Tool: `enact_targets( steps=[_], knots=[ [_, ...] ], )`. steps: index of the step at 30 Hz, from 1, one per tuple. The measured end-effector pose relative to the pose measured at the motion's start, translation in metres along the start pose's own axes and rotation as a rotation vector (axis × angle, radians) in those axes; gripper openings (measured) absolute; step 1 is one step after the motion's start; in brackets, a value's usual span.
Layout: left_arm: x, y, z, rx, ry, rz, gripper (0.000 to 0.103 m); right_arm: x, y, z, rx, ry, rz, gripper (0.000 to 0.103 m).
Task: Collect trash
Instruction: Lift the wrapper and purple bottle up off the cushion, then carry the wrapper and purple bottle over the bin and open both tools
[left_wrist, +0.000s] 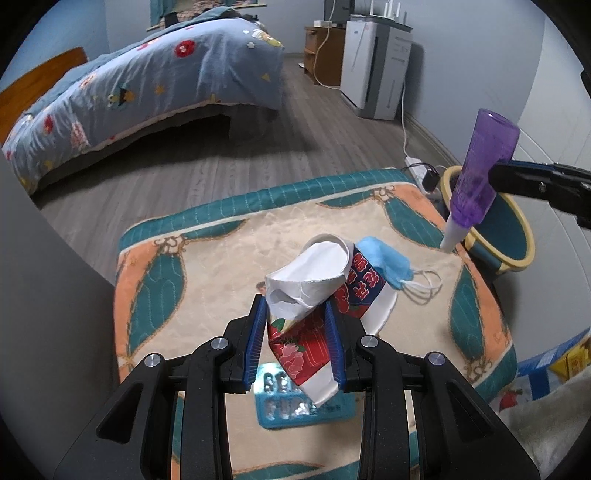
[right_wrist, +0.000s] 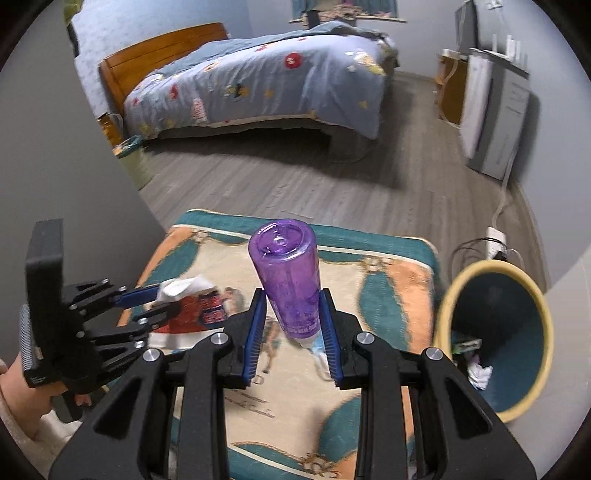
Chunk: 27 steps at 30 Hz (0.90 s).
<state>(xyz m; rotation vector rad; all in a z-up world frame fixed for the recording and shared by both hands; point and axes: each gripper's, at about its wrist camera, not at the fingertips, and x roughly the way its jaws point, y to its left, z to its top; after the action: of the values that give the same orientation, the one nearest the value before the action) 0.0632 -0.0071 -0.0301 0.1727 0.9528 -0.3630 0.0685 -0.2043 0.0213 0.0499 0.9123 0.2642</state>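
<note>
Left tongs (left_wrist: 297, 334) clamped on one crushed paper cup (left_wrist: 317, 295), red floral print, lifted clear above the middle of the desk (left_wrist: 207, 266). One blister pack (left_wrist: 306, 402) lying flat at the near edge, directly under the cup; not yet collected. One blue face mask (left_wrist: 388, 266) resting toward the far right corner; not yet collected. Right tongs (right_wrist: 293, 332) clamped on one purple bottle (right_wrist: 288, 280), held cap downward, raised above the right edge close to the bin. One bin (right_wrist: 543, 325), yellow-rimmed, standing on the floor just beside the right edge; scraps already inside, number not determinable.

Progress judged as roughly midway: some trash binned, two items in hand awaiting deposit, two items left on the desk.
</note>
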Motion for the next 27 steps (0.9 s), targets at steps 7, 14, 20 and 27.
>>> enact_targets(
  steps=[7, 14, 20, 27],
  knots=[
    [0.012, -0.026, -0.015, -0.007, 0.056, -0.03, 0.032, -0.01, -0.035, 0.001, 0.117, -0.059, -0.071, 0.029],
    [0.012, -0.058, -0.023, -0.001, 0.081, -0.022, 0.032, -0.013, -0.056, -0.003, 0.129, -0.052, -0.125, 0.029],
    [0.006, -0.088, -0.015, 0.018, 0.082, -0.025, 0.032, -0.021, -0.076, -0.008, 0.172, -0.066, -0.167, 0.029],
    [-0.002, -0.114, 0.015, 0.042, 0.053, -0.036, 0.032, -0.029, -0.1, -0.007, 0.239, -0.087, -0.15, 0.029]
  ],
)
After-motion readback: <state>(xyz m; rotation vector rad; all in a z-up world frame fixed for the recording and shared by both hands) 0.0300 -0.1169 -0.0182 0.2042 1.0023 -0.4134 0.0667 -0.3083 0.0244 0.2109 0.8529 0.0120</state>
